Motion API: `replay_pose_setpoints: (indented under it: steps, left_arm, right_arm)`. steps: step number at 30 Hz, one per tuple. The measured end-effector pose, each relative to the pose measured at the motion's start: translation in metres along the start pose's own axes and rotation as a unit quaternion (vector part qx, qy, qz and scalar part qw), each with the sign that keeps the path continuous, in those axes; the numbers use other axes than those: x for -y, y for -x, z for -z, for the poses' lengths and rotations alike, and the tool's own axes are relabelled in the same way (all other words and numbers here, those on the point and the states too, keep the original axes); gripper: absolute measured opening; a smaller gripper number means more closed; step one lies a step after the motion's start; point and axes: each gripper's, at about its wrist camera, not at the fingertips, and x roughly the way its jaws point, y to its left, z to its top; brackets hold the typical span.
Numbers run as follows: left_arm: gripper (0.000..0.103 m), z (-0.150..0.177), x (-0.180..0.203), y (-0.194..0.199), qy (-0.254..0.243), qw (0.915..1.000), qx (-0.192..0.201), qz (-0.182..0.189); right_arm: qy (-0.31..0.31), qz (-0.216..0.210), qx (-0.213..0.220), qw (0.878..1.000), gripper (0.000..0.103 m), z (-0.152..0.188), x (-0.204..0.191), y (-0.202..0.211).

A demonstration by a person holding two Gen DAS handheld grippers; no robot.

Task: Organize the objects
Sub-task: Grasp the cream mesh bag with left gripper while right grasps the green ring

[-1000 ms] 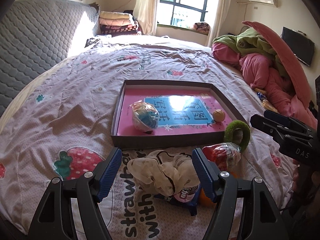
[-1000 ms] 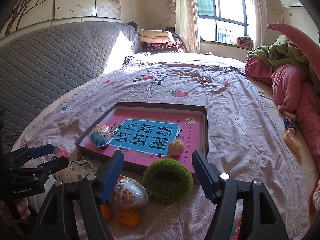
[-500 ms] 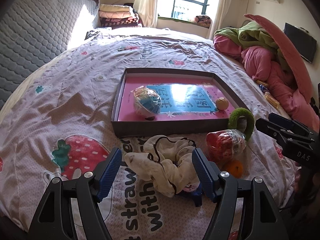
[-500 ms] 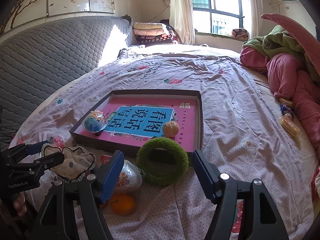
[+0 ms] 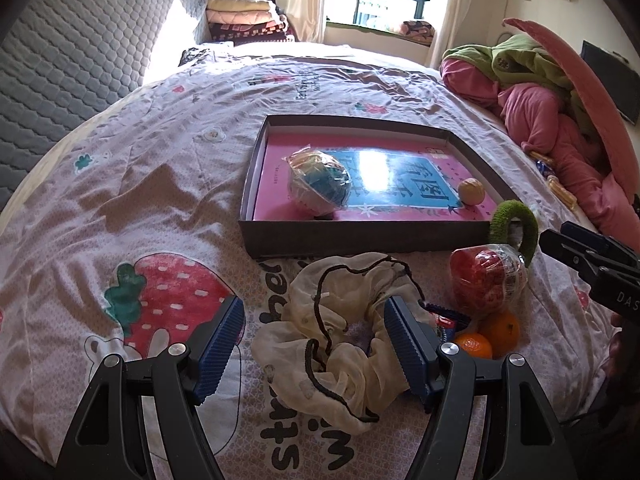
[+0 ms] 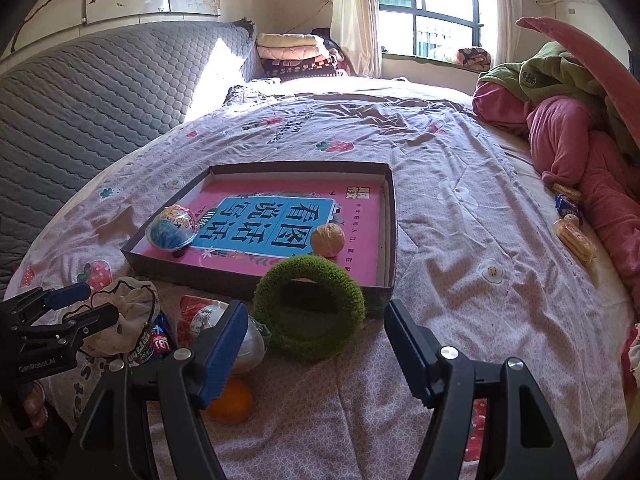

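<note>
We hold our left claw [image 5: 314, 338] with its jaws apart over the cream scrunchie [image 5: 340, 344], which lies on the bed [image 5: 140, 184] near its front edge; the right pad [image 5: 404, 342] sits just at the fabric, and we cannot tell whether it touches. Our right claw [image 6: 314, 338] also stands apart, with the green ring [image 6: 310, 308] ahead between its pads, leaning against the front wall of the box [image 6: 390, 216]. Inside the box, on a pink book [image 6: 280, 224], rest a blue toy egg [image 6: 172, 228] and a walnut [image 6: 328, 239]. Between scrunchie and ring lie a red toy egg [image 5: 486, 280], two oranges [image 5: 500, 328] and a small packet [image 6: 154, 340], close together by the bed's front edge.
</note>
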Motion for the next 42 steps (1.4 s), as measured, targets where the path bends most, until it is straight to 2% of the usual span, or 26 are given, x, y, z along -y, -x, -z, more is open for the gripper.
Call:
replay_pose_setpoints:
  steps: [10,22,30,33,35,38,42]
  left_arm:
    - [0.074,0.000,-0.014,-0.021,0.015,0.9998,-0.016,0.002]
    - [0.074,0.001,-0.021,-0.036,0.035,0.9984,-0.033,0.029]
    - [0.073,0.002,-0.025,-0.039,0.045,0.9972,-0.040,0.045]
    - [0.063,0.002,-0.025,-0.038,0.047,0.9965,-0.041,0.056]
    - [0.049,0.002,-0.024,-0.039,0.051,0.9951,-0.043,0.073]
    - [0.040,0.004,-0.021,-0.040,0.051,0.9937,-0.048,0.087]
    - [0.033,0.004,-0.021,-0.040,0.052,0.9931,-0.048,0.093]
  right_arm:
    - [-0.007,0.020,-0.020,1.000,0.070,0.002,0.008,-0.015]
    - [-0.009,0.053,-0.034,0.998,0.070,0.006,0.015,-0.030]
    - [-0.014,0.050,-0.040,0.998,0.062,0.007,0.016,-0.038]
    - [-0.013,0.048,-0.042,0.998,0.053,0.008,0.014,-0.040]
    - [-0.014,0.046,-0.042,0.998,0.049,0.008,0.015,-0.041]
    - [-0.018,0.041,-0.042,0.998,0.043,0.008,0.016,-0.041]
    - [-0.022,0.031,-0.044,0.998,0.033,0.008,0.017,-0.042]
